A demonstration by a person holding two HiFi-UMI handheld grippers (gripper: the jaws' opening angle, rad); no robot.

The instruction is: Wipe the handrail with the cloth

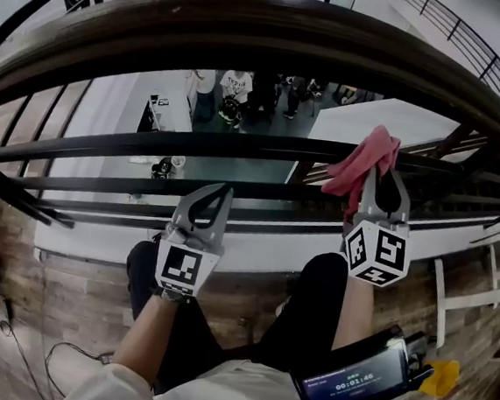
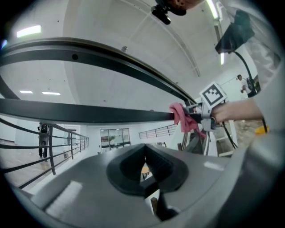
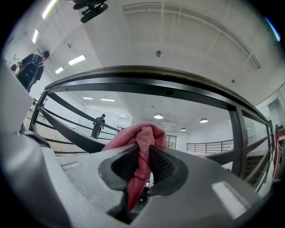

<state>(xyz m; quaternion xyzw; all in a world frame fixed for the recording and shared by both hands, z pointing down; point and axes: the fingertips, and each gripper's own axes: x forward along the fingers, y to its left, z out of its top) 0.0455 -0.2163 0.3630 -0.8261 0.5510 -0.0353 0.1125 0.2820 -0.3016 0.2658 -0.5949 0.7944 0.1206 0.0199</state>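
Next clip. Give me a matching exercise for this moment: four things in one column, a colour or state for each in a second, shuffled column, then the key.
Things:
1. left gripper
2. right gripper
3. cloth
4. handrail

Colour or state:
A. dark brown, curving above both grippers
B. jaws together with nothing between them
C. pink and bunched up
D. jaws clamped on fabric

Pairs: 1-B, 2-D, 3-C, 4-A
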